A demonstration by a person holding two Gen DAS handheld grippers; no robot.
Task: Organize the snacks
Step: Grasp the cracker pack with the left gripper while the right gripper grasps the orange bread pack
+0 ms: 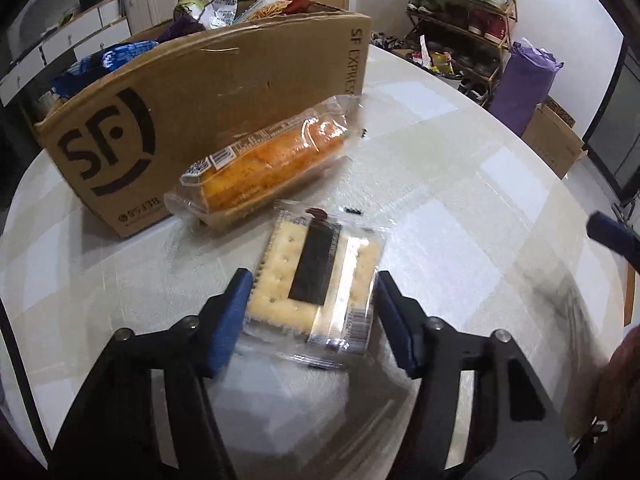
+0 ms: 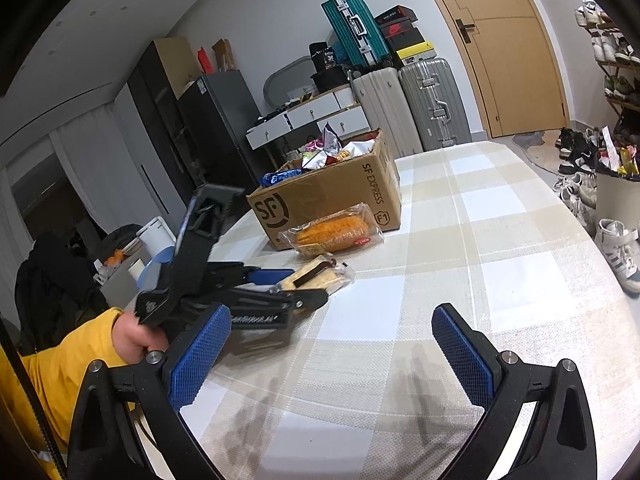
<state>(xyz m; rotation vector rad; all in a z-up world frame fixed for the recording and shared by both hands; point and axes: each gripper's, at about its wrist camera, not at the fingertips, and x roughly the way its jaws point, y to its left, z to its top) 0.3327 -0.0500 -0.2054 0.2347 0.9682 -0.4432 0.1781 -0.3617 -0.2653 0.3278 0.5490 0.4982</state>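
A clear pack of square crackers [image 1: 316, 280] with a dark label lies flat on the checked tablecloth [image 1: 460, 184]. My left gripper [image 1: 312, 278] straddles it, with the blue pads touching its left and right edges. Just behind it, a wrapped orange bread loaf [image 1: 272, 160] leans against the brown SF cardboard box [image 1: 208, 92], which is full of snack bags. The right wrist view shows the same cracker pack [image 2: 316, 276], loaf [image 2: 336, 232] and box [image 2: 332, 196], with the left gripper [image 2: 304, 286] on the pack. My right gripper [image 2: 330, 314] hovers open over bare cloth, with nothing between its fingers.
A hand in a yellow sleeve [image 2: 80, 364] holds the left gripper. A shoe rack [image 1: 464, 20] and a purple bag [image 1: 524, 84] stand beyond the table's far edge. Suitcases [image 2: 412, 104] line the wall by a door. A pale bin of wrappers [image 2: 616, 200] sits off the right edge.
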